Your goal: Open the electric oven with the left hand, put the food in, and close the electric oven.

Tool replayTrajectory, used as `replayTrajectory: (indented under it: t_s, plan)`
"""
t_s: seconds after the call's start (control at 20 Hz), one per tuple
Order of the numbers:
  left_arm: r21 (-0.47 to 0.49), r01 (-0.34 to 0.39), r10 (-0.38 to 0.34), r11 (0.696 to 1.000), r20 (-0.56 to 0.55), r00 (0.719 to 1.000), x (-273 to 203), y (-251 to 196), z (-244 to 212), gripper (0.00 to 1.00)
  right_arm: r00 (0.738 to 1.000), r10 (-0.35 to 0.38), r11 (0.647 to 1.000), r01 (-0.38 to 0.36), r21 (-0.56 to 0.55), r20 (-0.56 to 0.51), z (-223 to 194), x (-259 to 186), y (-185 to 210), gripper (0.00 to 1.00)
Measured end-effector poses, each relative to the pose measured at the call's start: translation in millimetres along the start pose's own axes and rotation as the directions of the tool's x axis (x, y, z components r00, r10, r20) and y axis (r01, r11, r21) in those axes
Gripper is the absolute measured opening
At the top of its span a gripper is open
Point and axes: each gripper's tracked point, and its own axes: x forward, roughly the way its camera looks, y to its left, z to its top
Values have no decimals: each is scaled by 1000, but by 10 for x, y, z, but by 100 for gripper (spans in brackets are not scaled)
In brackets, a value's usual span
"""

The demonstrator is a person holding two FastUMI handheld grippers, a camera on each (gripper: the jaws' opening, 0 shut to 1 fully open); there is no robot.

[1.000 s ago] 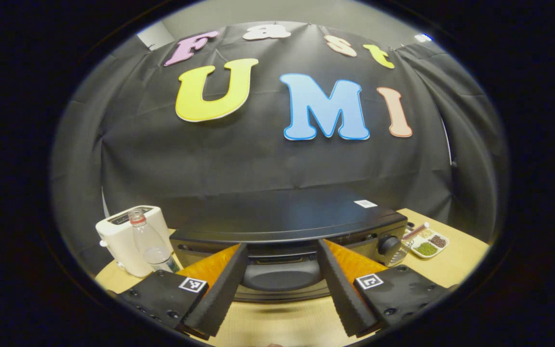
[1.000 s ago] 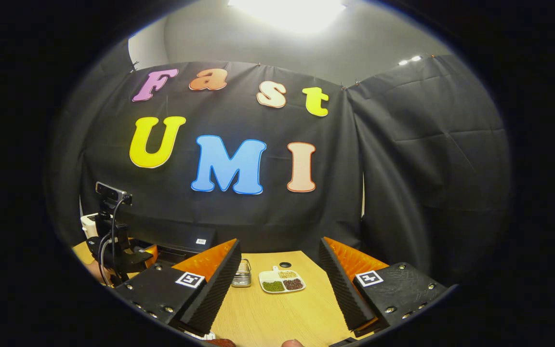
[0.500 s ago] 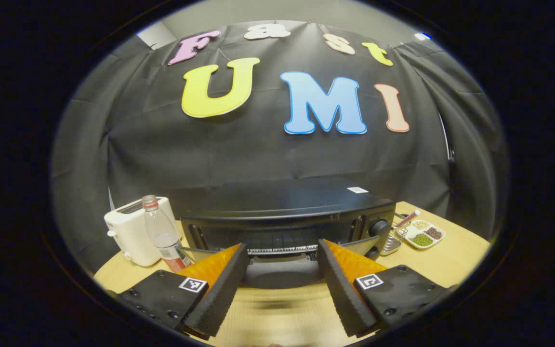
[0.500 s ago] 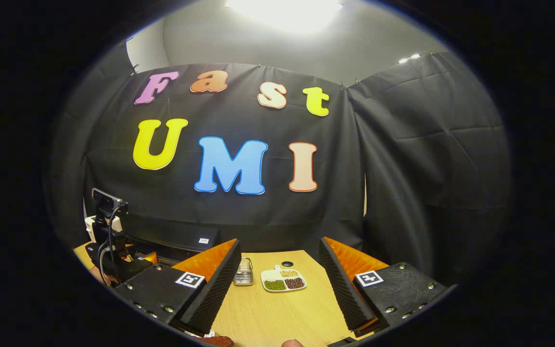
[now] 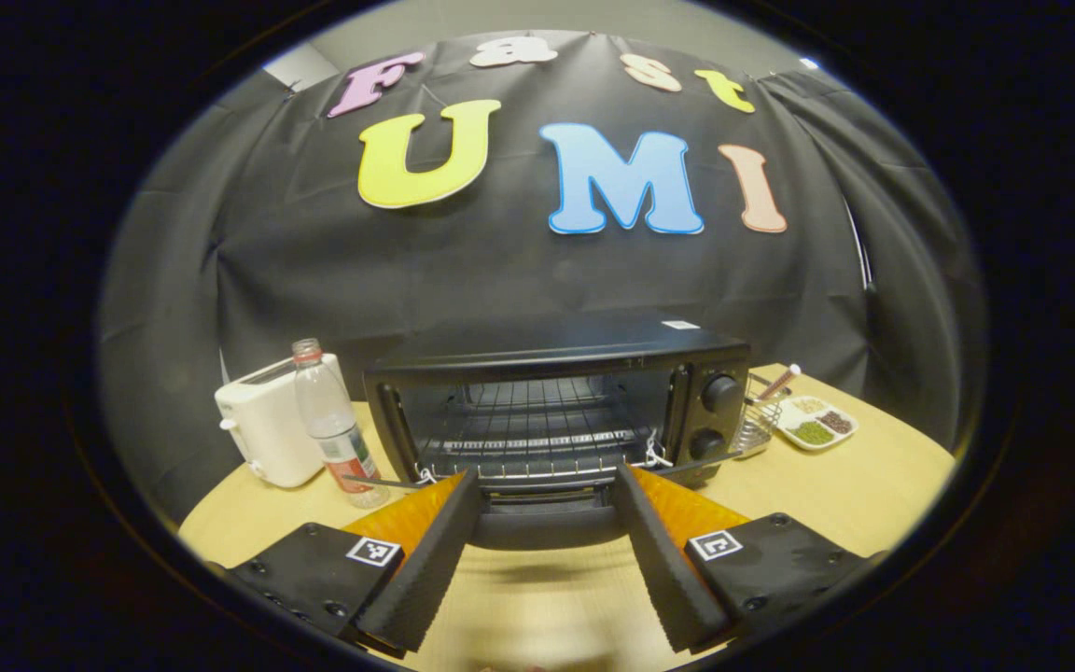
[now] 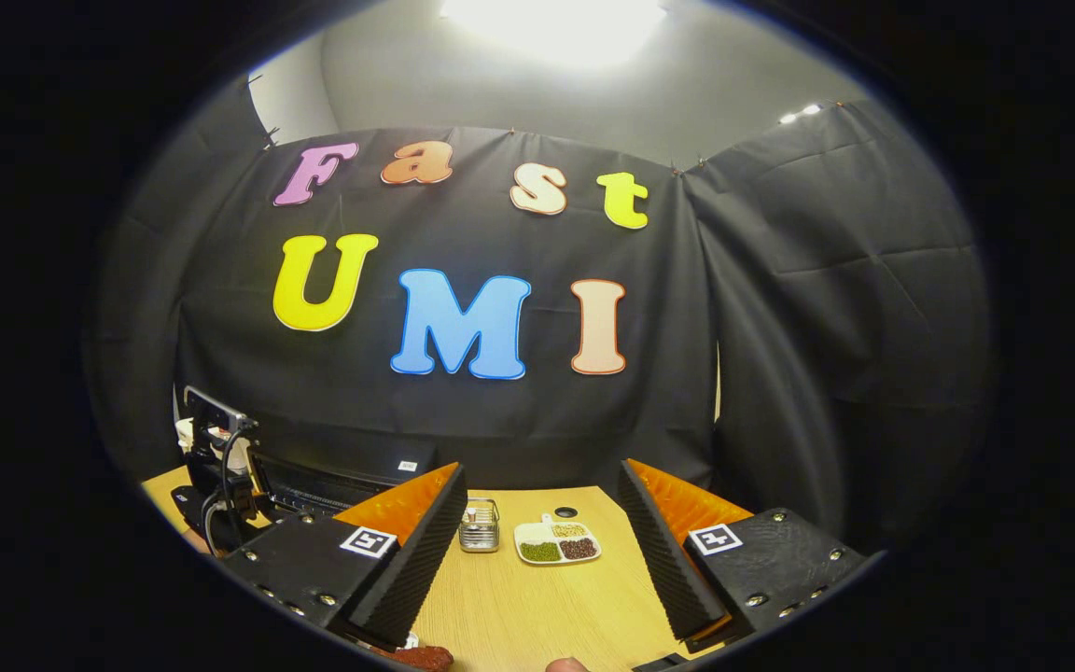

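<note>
A: Largest first?
B: Wooden table point(image 5: 836, 504), then black electric oven point(image 5: 556, 401) at centre back, door point(image 5: 537, 523) dropped flat, wire rack point(image 5: 528, 439) bare inside.
A: Left of it?
B: White toaster point(image 5: 267, 434), plastic bottle point(image 5: 332, 425) just beside.
A: Grippers?
B: Left gripper point(image 5: 542, 569) spread wide, straddling the door edge, gripping nothing. Right gripper point(image 6: 537, 560) likewise spread, empty.
A: Food?
B: Reddish-brown piece point(image 6: 421, 658) at the near table edge in right gripper view. Small sectioned dish point(image 6: 556, 543) farther back.

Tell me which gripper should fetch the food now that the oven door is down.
Right, probably. The right gripper is open and empty, with a reddish-brown item, possibly the food, just below its fingers. The left gripper straddles the lowered oven door.
</note>
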Motion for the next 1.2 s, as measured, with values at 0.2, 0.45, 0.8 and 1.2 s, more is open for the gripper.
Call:
replayTrajectory:
  t_s: [0.2,0.45,0.8,1.2]
  plan:
    - [-8,-4,4,1000,-31,1000,-54,-18,-171,100,1000,9,1000,-9,-3,-3,-13,-33,-5,98]
    - [-8,-1,1,1000,-79,997,-131,-44,-451,100,1000,15,1000,-15,-3,-15,-59,-77,-34,98]
    - [-70,-9,-3,997,-166,986,-188,-77,-850,97,999,31,999,-32,-21,-24,-75,-142,-58,98]
    - [-45,-19,10,999,-190,982,-258,-160,-1009,100,996,69,997,-70,-22,-65,-159,-216,-83,98]
